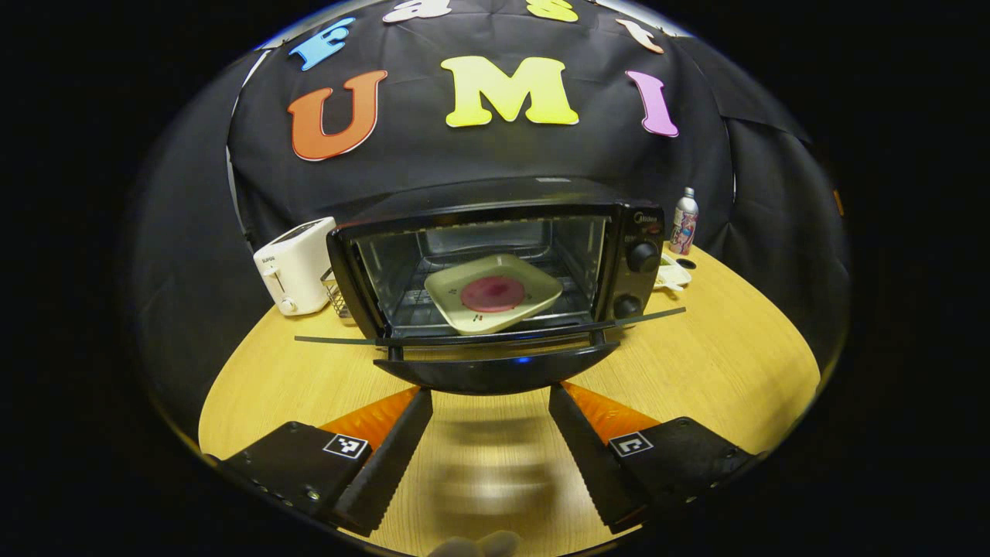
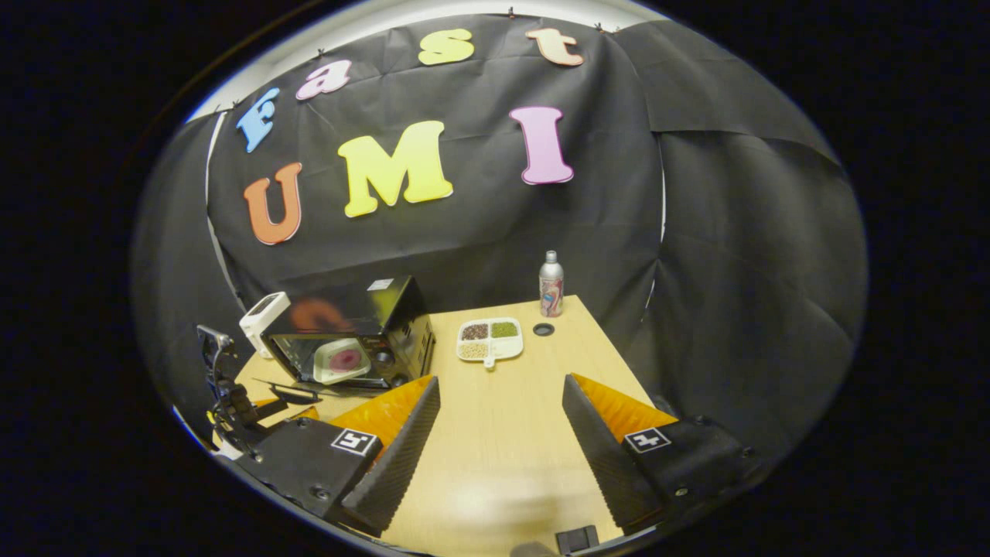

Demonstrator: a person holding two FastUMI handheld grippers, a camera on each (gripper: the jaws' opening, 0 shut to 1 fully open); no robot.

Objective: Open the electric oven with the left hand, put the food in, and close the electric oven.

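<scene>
Oven door is down and roughly level; plate with the food sits inside on the rack. We judge the step in hand to be closing the door with the left gripper.

Positions: the electric oven (image 1: pixel 495 267) stands on the bench (image 1: pixel 719 363), toaster (image 1: pixel 298 264) just beside it on one side. The cream plate (image 1: pixel 495 294) carrying a round reddish food item (image 1: pixel 493 293) lies within the cavity, tilted slightly, well back from the opening. The door (image 1: pixel 495 363) projects toward us, its dark front edge between the tips of the left gripper (image 1: pixel 490 402).

Jaws, left: wide apart, nothing between them, one tip at each side just below the door's lip. Jaws, right: the right gripper (image 2: pixel 501 402) is also spread wide and empty, hanging over bare bench well apart from the oven. In the right gripper view we also see a sectioned tray (image 2: pixel 489 339) of grains and a bottle (image 2: pixel 551 285) behind.

Plan for a clean close:
- Get under the lip or pinch the handle edge centrally, so the door does not twist.
- Lift along the hinge arc, not straight forward; pushing straight risks sliding the oven on the bench.
- Whether the handle bar is graspable from here we cannot tell; the edge is blurred by the lens.
- Keep the right gripper clear.
</scene>
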